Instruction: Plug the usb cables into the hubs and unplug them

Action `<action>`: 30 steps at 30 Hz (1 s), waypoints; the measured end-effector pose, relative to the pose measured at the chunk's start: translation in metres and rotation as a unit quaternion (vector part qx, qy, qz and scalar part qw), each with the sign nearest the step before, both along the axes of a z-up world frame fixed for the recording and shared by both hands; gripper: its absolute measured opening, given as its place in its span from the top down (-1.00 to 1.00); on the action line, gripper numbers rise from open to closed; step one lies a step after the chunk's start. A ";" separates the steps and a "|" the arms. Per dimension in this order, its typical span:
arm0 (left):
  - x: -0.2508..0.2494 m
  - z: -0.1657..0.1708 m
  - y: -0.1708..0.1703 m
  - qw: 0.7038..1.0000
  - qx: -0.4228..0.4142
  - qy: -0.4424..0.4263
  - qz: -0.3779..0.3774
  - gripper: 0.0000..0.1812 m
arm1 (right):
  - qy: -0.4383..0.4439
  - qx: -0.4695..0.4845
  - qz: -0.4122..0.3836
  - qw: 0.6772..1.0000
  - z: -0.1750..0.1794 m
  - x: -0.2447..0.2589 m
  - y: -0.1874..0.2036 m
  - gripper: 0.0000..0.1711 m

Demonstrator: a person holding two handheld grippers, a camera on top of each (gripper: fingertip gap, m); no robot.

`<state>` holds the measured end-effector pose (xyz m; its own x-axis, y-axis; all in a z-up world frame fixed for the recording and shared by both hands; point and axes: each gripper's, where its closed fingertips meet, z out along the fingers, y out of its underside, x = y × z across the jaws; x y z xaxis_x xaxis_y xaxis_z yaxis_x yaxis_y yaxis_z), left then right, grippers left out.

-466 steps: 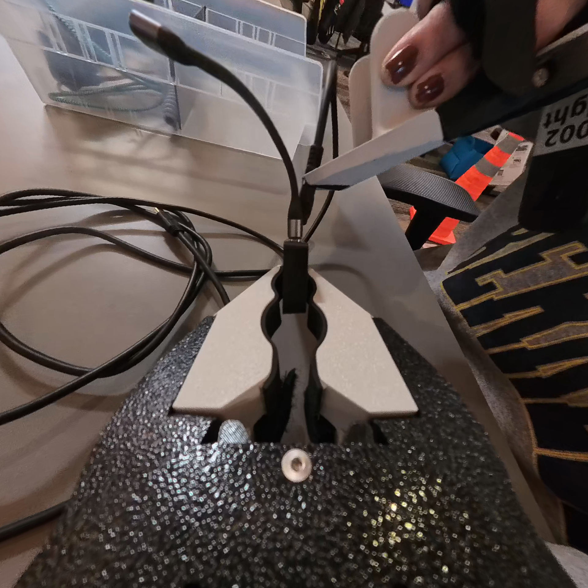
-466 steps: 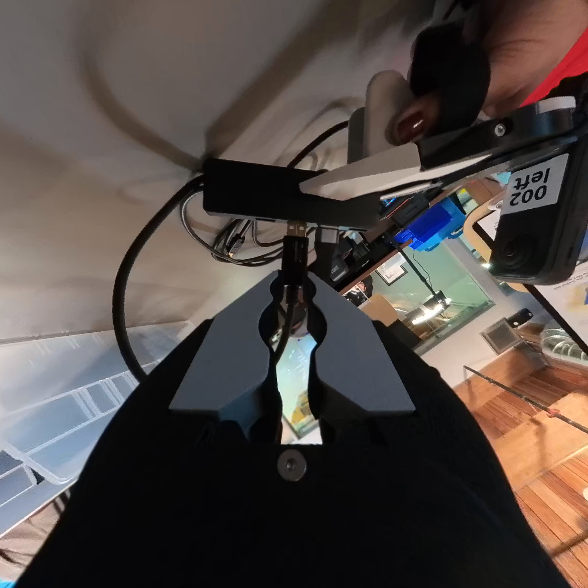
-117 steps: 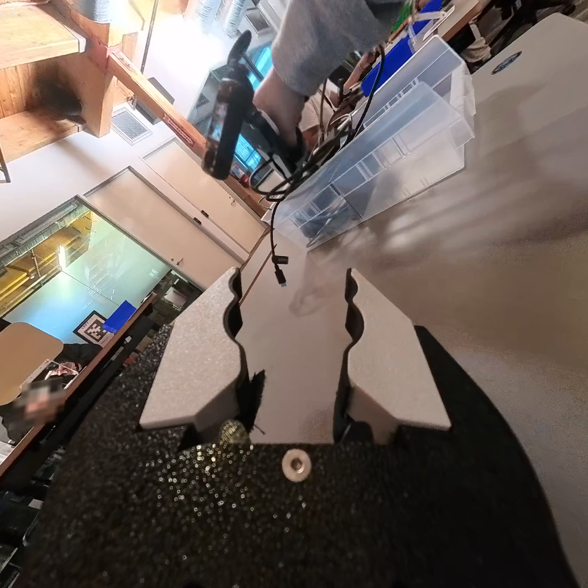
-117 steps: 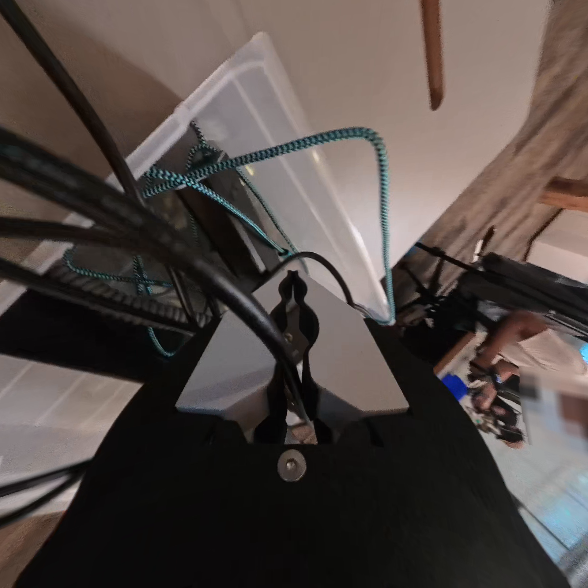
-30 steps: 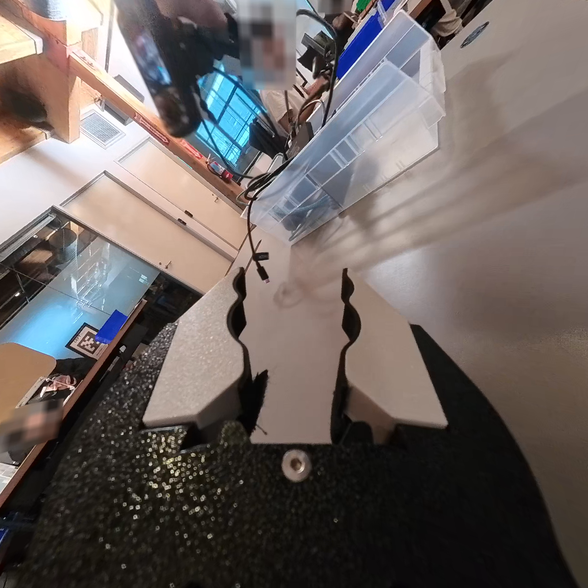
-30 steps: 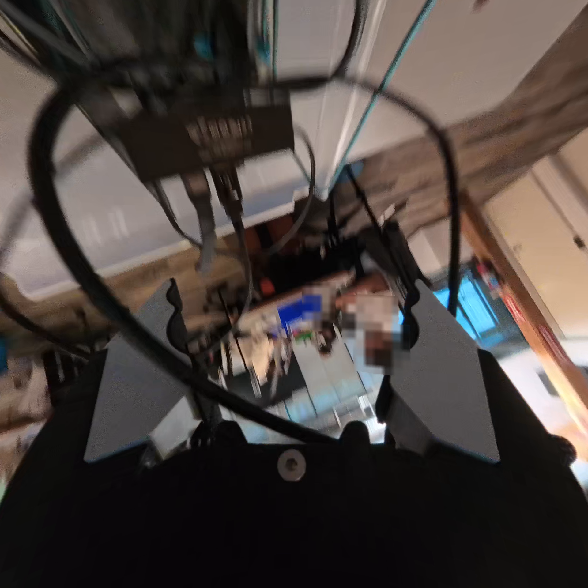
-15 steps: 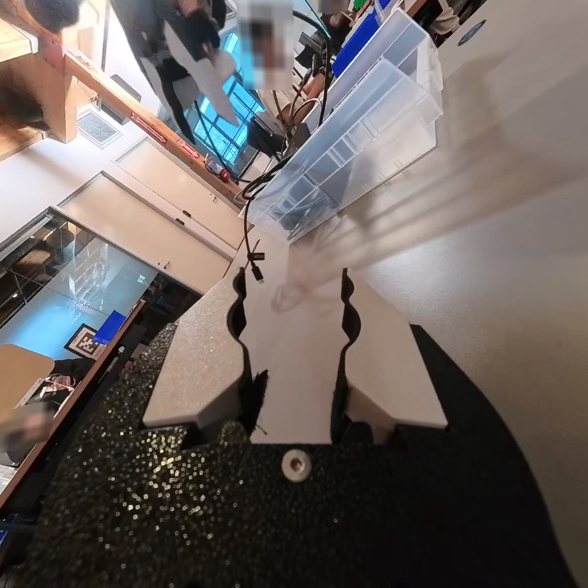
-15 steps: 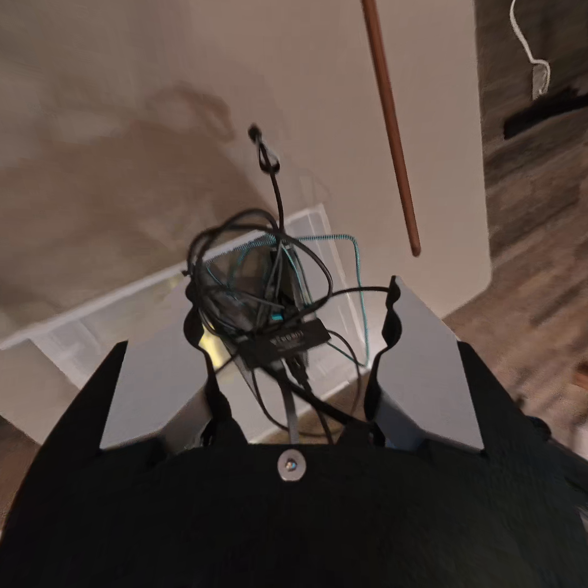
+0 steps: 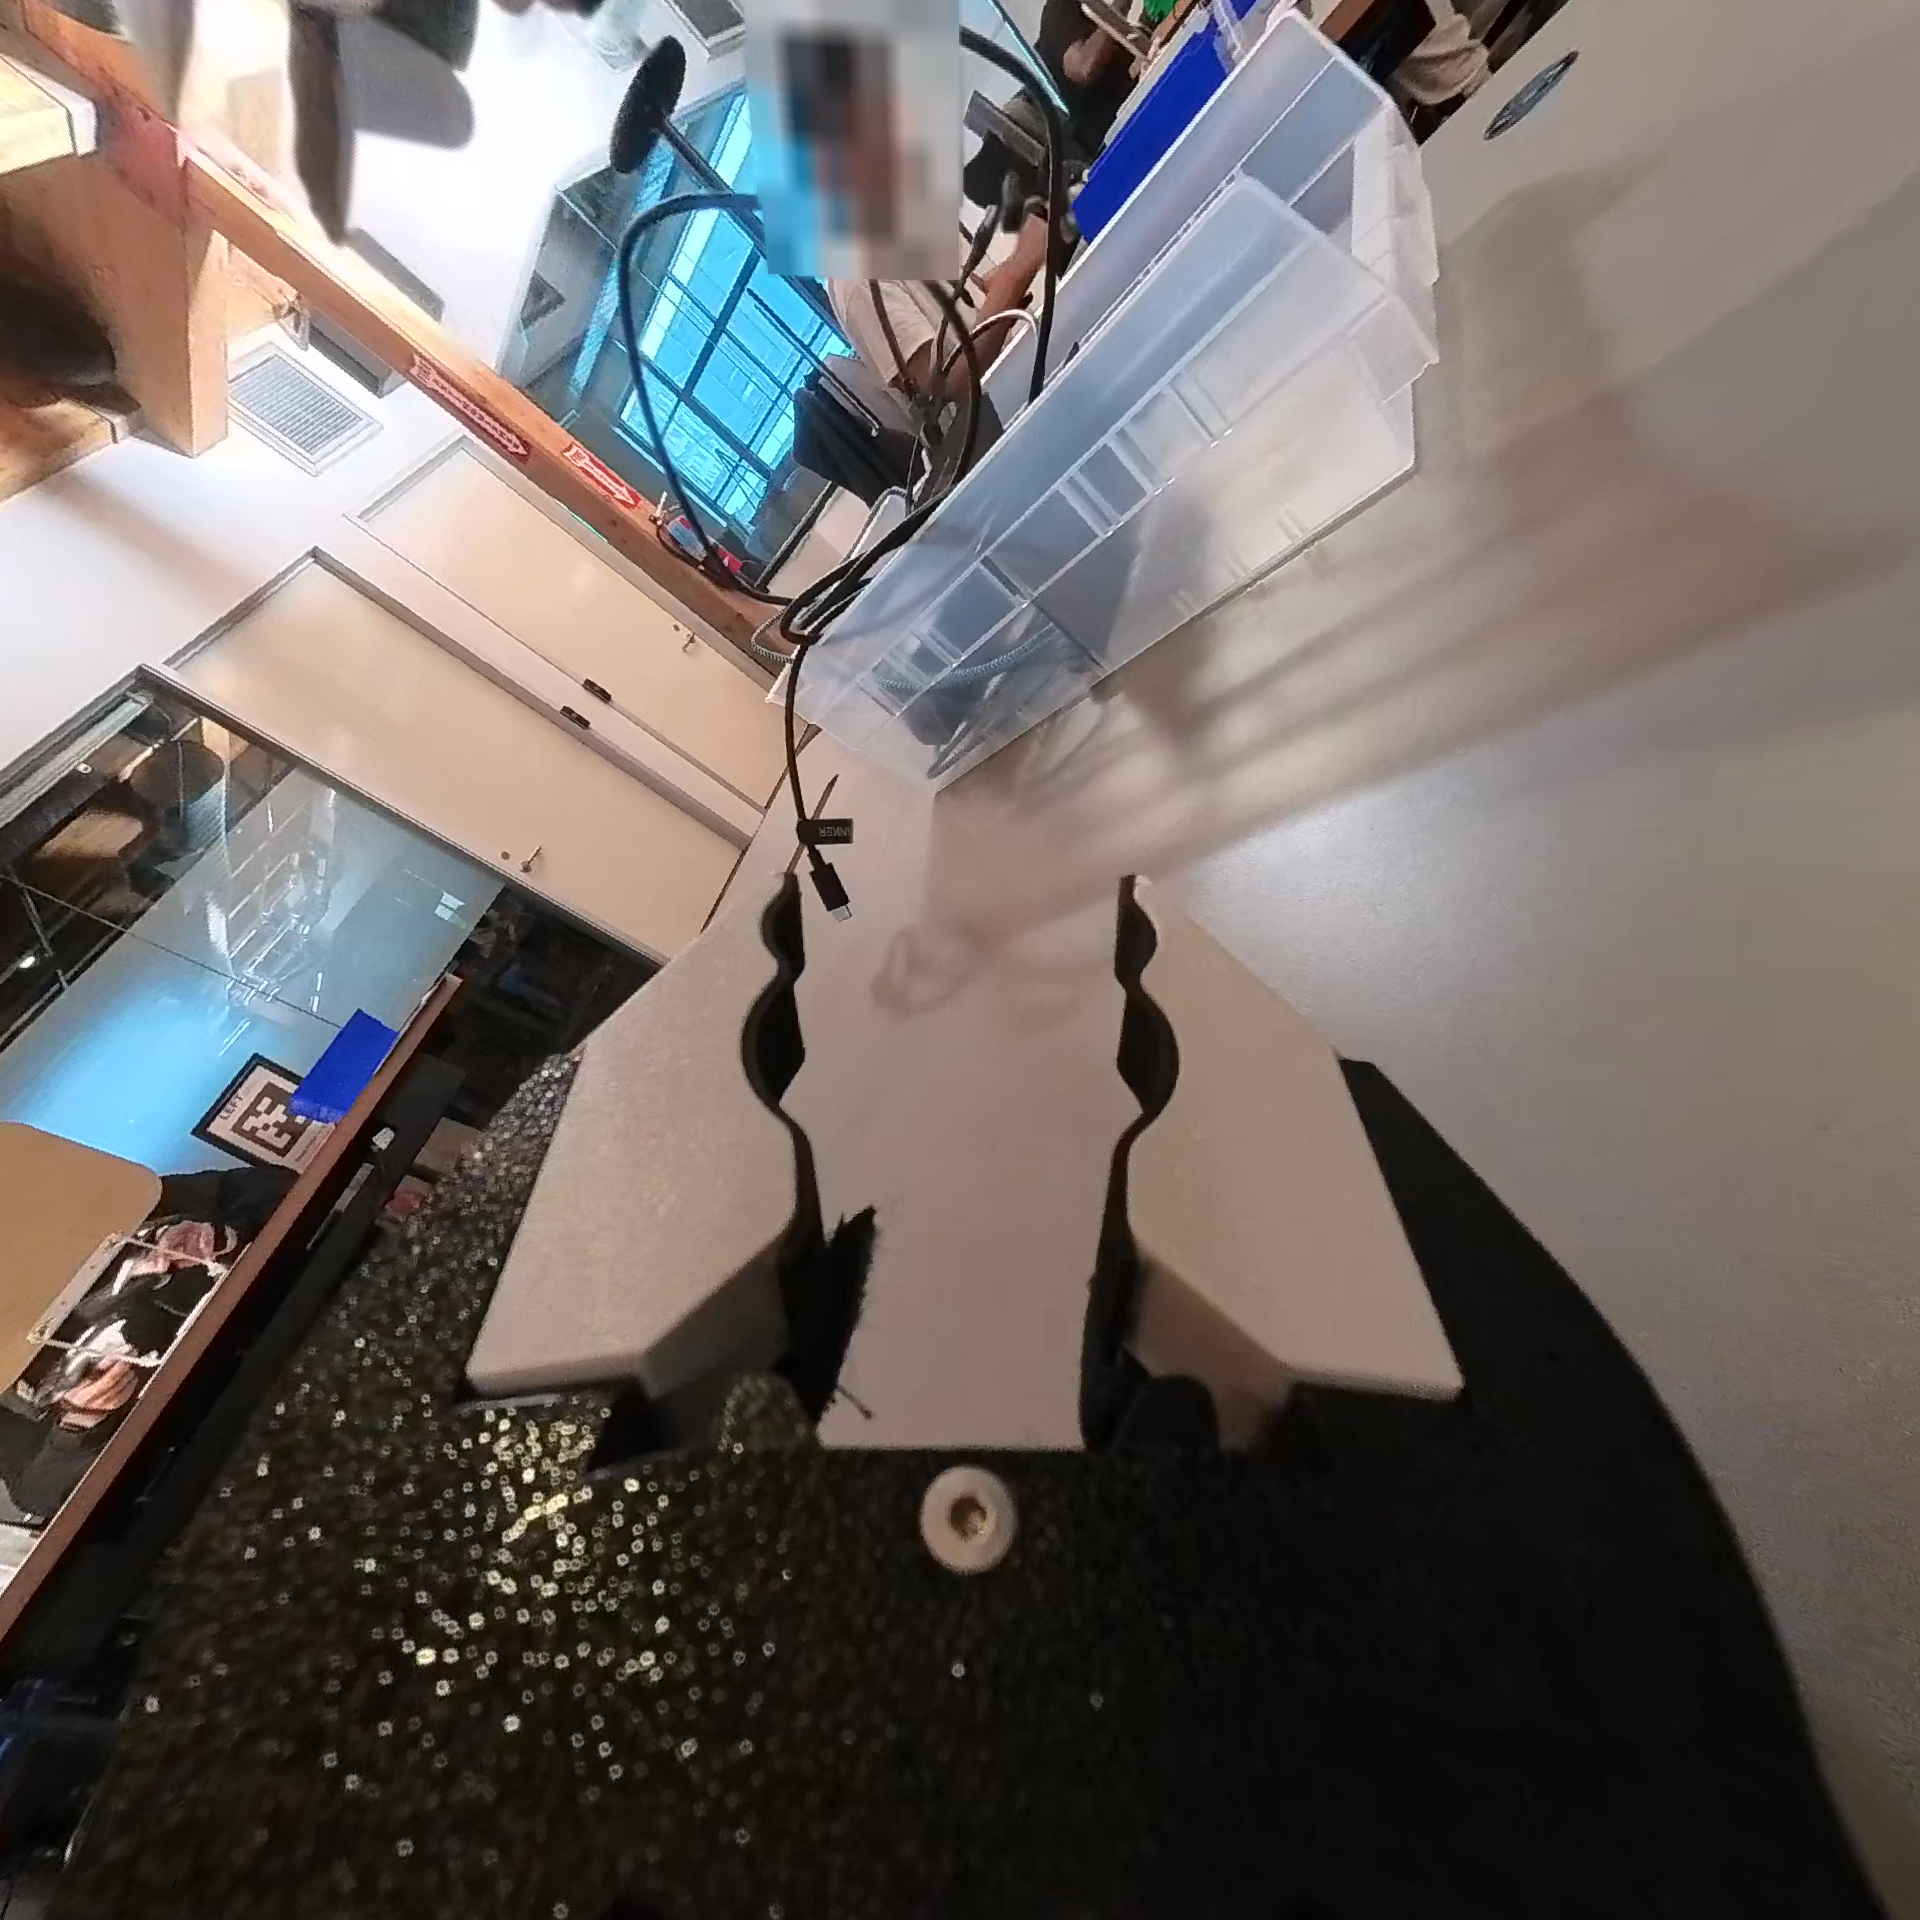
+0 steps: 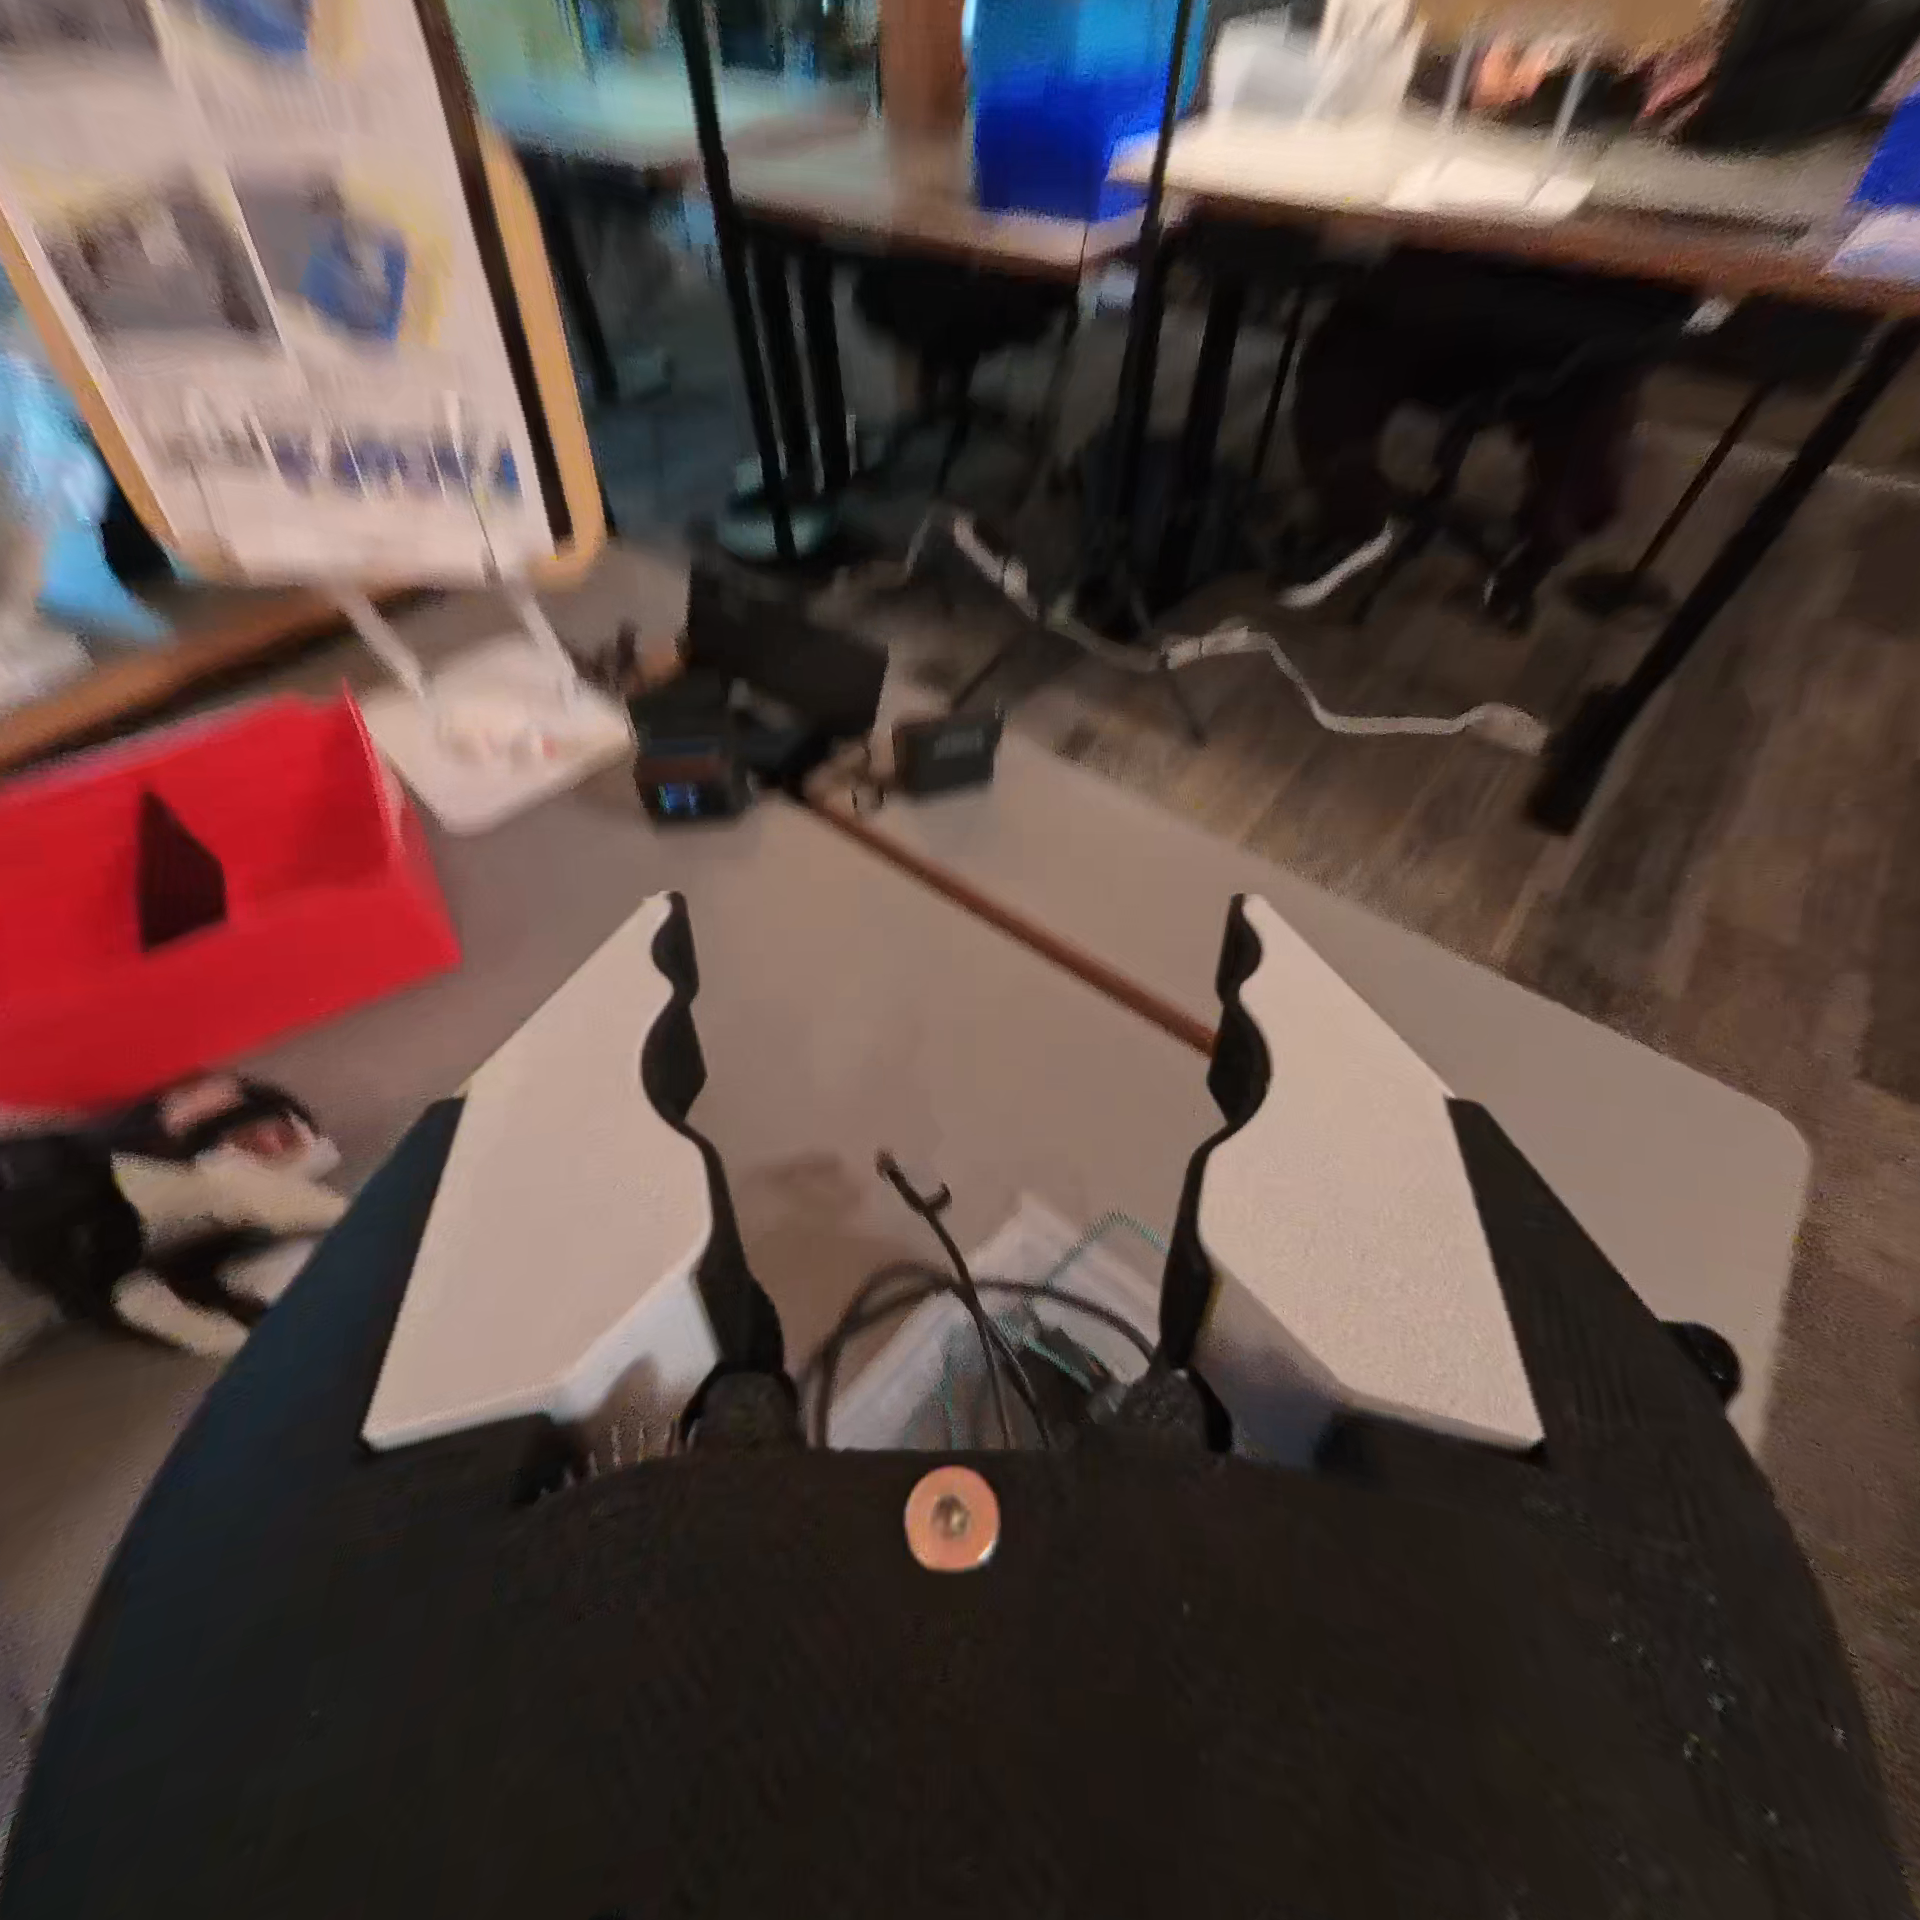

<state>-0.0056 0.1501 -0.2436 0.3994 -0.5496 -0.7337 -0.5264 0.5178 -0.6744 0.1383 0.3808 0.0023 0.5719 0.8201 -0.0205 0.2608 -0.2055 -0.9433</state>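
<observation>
Clear plastic bin (image 9: 1226, 457) holding tangled black cables (image 9: 800, 717), left claw (image 9: 961, 914) spread empty, right claw (image 10: 954, 920) spread empty

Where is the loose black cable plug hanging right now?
In the left wrist view, the black cable plug dangles over the corner of the clear plastic bin, just above the tip of the open left tongs' left finger.
</observation>
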 end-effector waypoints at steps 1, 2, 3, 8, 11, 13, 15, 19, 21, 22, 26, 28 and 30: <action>0.000 0.000 0.000 1.000 0.000 0.000 0.000 0.35 | 0.046 -0.005 -0.013 0.999 0.015 0.005 0.002 -0.10; -0.001 0.000 0.001 1.000 0.000 -0.001 0.001 0.35 | 0.087 -0.022 -0.020 0.996 0.026 0.009 0.003 -0.08; -0.001 0.000 0.001 1.000 -0.001 -0.001 0.002 0.35 | 0.122 -0.039 -0.015 0.992 0.035 0.012 0.001 -0.08; -0.002 0.000 0.001 1.000 -0.002 -0.002 0.001 0.35 | 0.155 -0.034 -0.039 0.987 0.050 0.032 -0.021 -0.06; -0.001 0.000 0.001 1.000 -0.001 -0.002 0.000 0.36 | 0.124 0.038 -0.060 0.990 0.048 0.043 -0.062 -0.05; -0.001 0.000 0.001 1.000 -0.002 -0.003 0.000 0.36 | 0.094 0.082 -0.093 0.988 0.033 0.053 -0.095 -0.04; -0.002 0.000 0.002 1.000 -0.003 -0.005 0.001 0.35 | 0.060 0.127 -0.130 0.981 0.015 0.066 -0.124 -0.03; -0.008 0.003 0.008 1.000 -0.003 -0.022 0.020 0.34 | 0.004 0.223 -0.211 0.952 -0.007 0.095 -0.169 -0.03; -0.017 0.008 0.014 0.998 0.007 -0.037 0.043 0.35 | -0.012 0.271 -0.266 0.925 -0.012 0.118 -0.187 -0.01; -0.022 0.011 0.018 0.997 0.013 -0.044 0.059 0.35 | -0.020 0.294 -0.300 0.907 -0.014 0.133 -0.195 0.02; -0.052 0.009 0.036 0.990 0.015 -0.045 0.133 0.33 | -0.131 0.404 -0.477 0.770 -0.018 0.215 -0.218 0.24; -0.070 0.004 0.044 0.984 0.007 -0.036 0.174 0.30 | -0.188 0.441 -0.496 0.724 -0.013 0.229 -0.219 0.31; -0.086 0.004 0.047 0.978 0.013 -0.026 0.209 0.30 | -0.168 0.426 -0.496 0.738 -0.022 0.235 -0.213 0.31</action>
